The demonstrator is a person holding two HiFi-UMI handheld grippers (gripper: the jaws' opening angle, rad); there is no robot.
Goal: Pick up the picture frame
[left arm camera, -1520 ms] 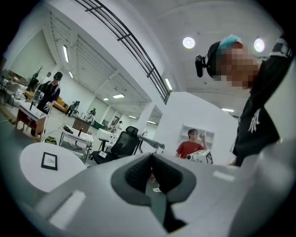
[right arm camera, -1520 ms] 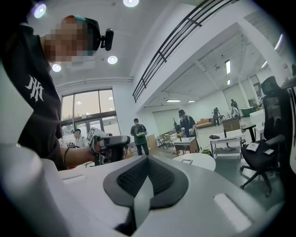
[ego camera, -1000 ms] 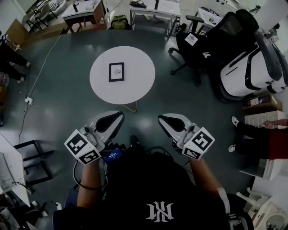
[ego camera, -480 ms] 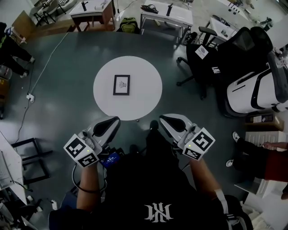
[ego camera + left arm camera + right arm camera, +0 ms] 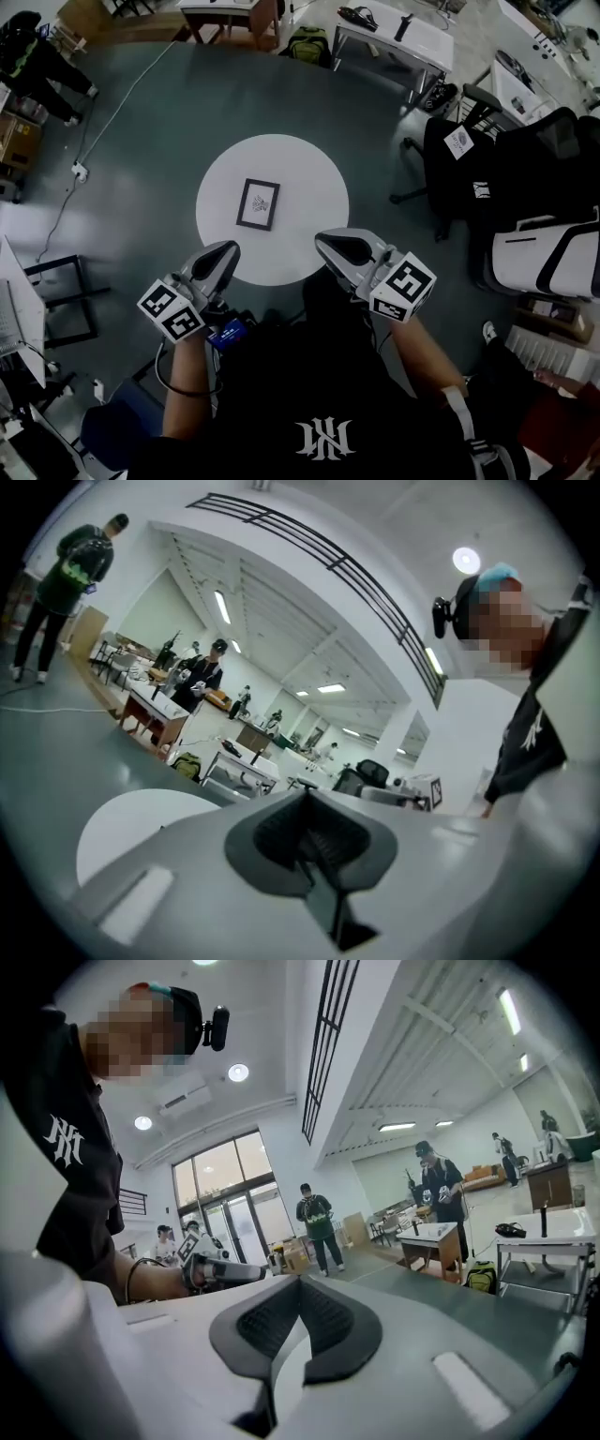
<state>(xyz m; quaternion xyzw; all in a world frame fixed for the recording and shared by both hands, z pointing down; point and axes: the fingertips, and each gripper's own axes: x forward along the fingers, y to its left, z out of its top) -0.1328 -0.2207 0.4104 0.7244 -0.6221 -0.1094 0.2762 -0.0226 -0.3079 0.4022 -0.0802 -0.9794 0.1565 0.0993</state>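
Your left gripper (image 5: 228, 250) and right gripper (image 5: 324, 240) are closed and empty, because the picture frame (image 5: 258, 203) lies farther across the table (image 5: 314, 178).

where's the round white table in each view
Head view: round white table, centre of the picture, with the picture frame lying on it.
Left gripper view: lower left, partly behind the gripper's own body.
Right gripper view: not in it.
Shared landmark: green backpack, in all three.

One picture frame (image 5: 259, 203), one round table (image 5: 311, 186), two grippers (image 5: 226, 251) (image 5: 324, 240)
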